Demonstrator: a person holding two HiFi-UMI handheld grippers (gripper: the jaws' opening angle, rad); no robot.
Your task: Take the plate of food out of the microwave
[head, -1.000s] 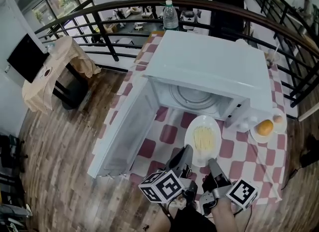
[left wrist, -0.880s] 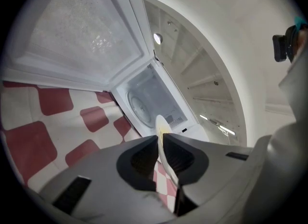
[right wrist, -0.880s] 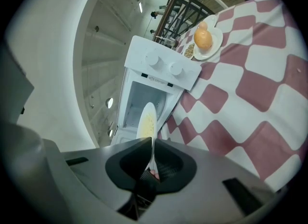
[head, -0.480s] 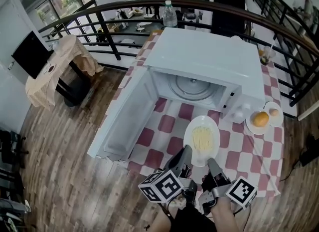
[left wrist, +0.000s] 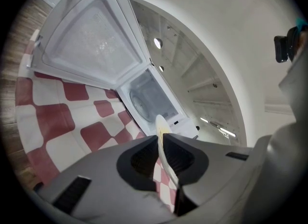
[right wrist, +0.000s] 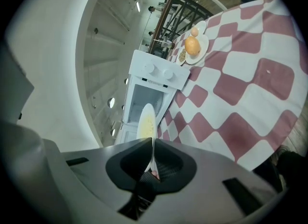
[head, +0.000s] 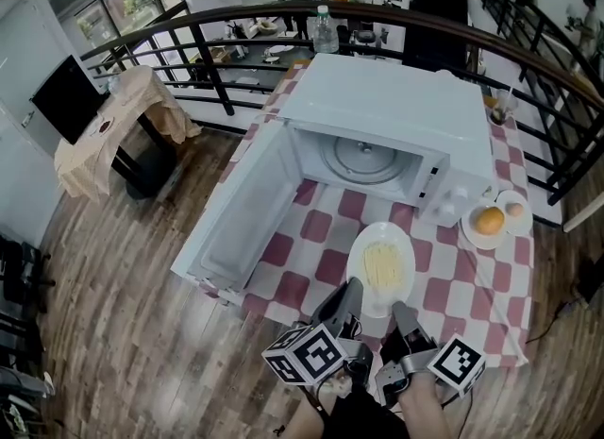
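My left gripper (head: 350, 289) clamps the noodle plate (head: 359, 253) by its near rim; my right gripper (head: 400, 312), jaws just closing tighter, pinches it too, before the open microwave (head: 396, 111).

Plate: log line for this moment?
plate: outside microwave, over checkered table | left gripper: shut on rim | right gripper: shut on rim, jaws just closing | door: open

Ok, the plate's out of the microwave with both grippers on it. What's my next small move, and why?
Probably lower the plate straight down onto the checked tablecloth. The left gripper and right gripper both pinch its near rim, it sits clear of the open microwave, and only cloth shows around it.
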